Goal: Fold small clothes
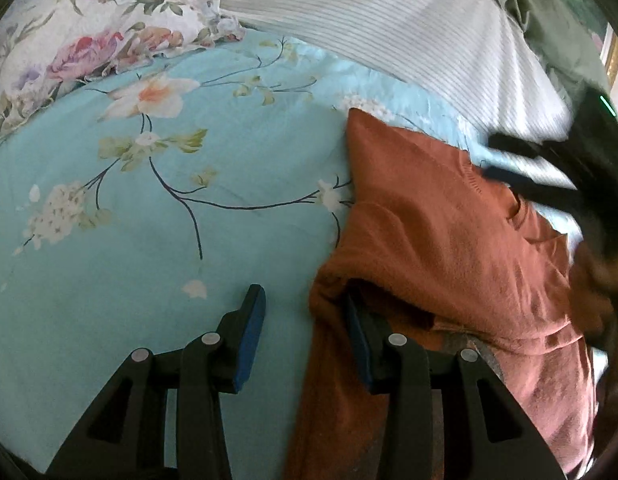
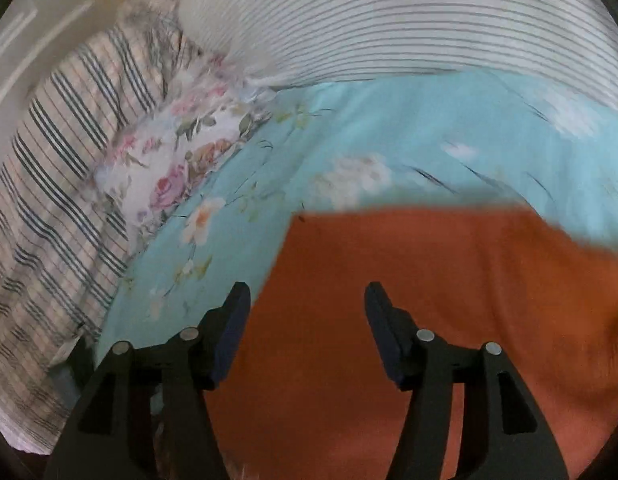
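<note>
Left tongs apart, one finger tucked under the sweater's folded edge, nothing clamped. Right tongs apart above the orange sweater, blurred. Sweater lies on the blue flowered bedsheet; floral pillow and striped blanket beyond.

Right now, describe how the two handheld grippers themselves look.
Left gripper: matte black plastic linkage arms with cut-out slots, round silver pivot pins, blue pads on the fingers. Right gripper: the same black build, silver pins, darker blue pads. No cables or sleeves visible.
</note>
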Motion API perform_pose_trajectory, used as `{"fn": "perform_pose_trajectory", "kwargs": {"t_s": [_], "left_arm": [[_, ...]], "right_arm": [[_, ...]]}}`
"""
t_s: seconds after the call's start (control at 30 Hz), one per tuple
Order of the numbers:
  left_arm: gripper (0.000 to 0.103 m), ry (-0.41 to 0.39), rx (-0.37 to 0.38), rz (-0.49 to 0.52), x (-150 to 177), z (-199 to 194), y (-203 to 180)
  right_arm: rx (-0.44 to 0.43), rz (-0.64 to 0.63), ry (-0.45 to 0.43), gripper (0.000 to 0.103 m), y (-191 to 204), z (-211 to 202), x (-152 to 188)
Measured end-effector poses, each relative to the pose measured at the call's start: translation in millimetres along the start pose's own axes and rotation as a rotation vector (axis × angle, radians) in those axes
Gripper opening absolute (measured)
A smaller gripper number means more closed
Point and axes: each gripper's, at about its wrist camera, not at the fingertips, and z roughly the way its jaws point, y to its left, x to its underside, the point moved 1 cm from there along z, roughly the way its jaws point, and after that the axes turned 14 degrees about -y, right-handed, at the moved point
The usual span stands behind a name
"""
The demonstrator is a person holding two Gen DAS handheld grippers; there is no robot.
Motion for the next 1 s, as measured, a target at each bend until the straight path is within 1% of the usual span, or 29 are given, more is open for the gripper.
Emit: {"fn": "perform_pose_trajectory", "kwargs": {"t_s": [0.07,0.13,0.17,0.2,0.23,0.27,0.3,0.33,0.37,0.43,0.47,0.5,0.57,0.63,0.7,0.73,0.8,0.9,0.97,1.0], "left_arm": [[0.042,-0.005,0.005,-0.008,-0.2,0.5,1.5],[0.042,-0.012,0.021,-0.029,0.3,-0.3,6.1],[0.042,-0.016,0.032,-0.042,0.4,-0.4,8.5],[0.042,-0.019,0.038,-0.052,0.7,-1.1,10.5],[0.042,-0.023,0.048,-0.065,0.9,-1.1,12.8],[0.042,-0.025,0.053,-0.072,1.3,-1.5,14.2],[0.042,-0.028,0.058,-0.078,1.6,-1.6,15.0],[0.042,-0.031,0.060,-0.080,1.5,-1.8,15.2],[0.042,-0.036,0.063,-0.082,1.8,-1.8,15.7],[0.042,-0.042,0.065,-0.090,1.2,-1.5,16.5],[0.039,-0.048,0.063,-0.098,1.3,-1.9,17.9],[0.037,-0.053,0.056,-0.103,0.7,-1.8,19.6],[0.032,-0.057,0.054,-0.132,0.9,-2.6,24.6],[0.029,-0.058,0.051,-0.153,1.2,-3.6,27.9],[0.026,-0.056,0.047,-0.162,0.3,-3.5,29.2],[0.025,-0.056,0.043,-0.165,-0.4,-3.8,30.1],[0.025,-0.062,0.039,-0.177,-1.2,-6.1,32.4],[0.026,-0.019,0.042,-0.186,-7.7,-8.6,31.5],[0.036,-0.031,0.049,-0.162,-15.9,-15.2,23.9],[0.036,-0.033,0.069,-0.139,-22.6,-17.3,14.6]], "right_arm": [[0.024,-0.061,0.029,0.061,7.0,26.7,-9.8],[-0.020,-0.086,0.066,0.061,12.0,45.4,-13.9],[-0.035,-0.108,0.098,0.061,14.9,54.6,-12.8],[-0.020,-0.141,0.137,0.059,16.9,61.7,-8.8],[0.037,-0.198,0.180,0.044,21.2,70.9,-2.8],[0.082,-0.238,0.196,0.033,23.2,76.3,0.1],[0.106,-0.263,0.195,0.023,25.1,79.2,2.4],[0.100,-0.249,0.181,0.011,23.1,76.2,0.5],[0.100,-0.204,0.143,0.011,18.0,71.1,-5.0],[0.085,-0.073,0.041,0.009,1.4,57.2,-17.4],[0.076,-0.005,0.013,0.009,-7.6,54.7,-19.4],[0.060,0.057,0.014,0.009,-15.5,58.1,-16.1],[0.053,0.096,0.029,0.009,-21.9,67.1,-5.8],[0.024,0.155,-0.012,0.013,-28.2,64.5,2.1],[0.011,0.223,-0.030,0.018,-34.0,52.1,1.1],[0.018,0.234,-0.044,0.024,-34.1,44.4,1.3],[0.037,0.222,-0.088,0.030,-28.7,18.8,-0.6],[0.037,0.228,-0.125,0.030,-28.8,-28.2,7.8],[0.059,0.250,-0.130,0.030,-33.8,-59.4,24.6],[0.070,0.263,-0.130,0.030,-37.3,-70.9,32.8]]}}
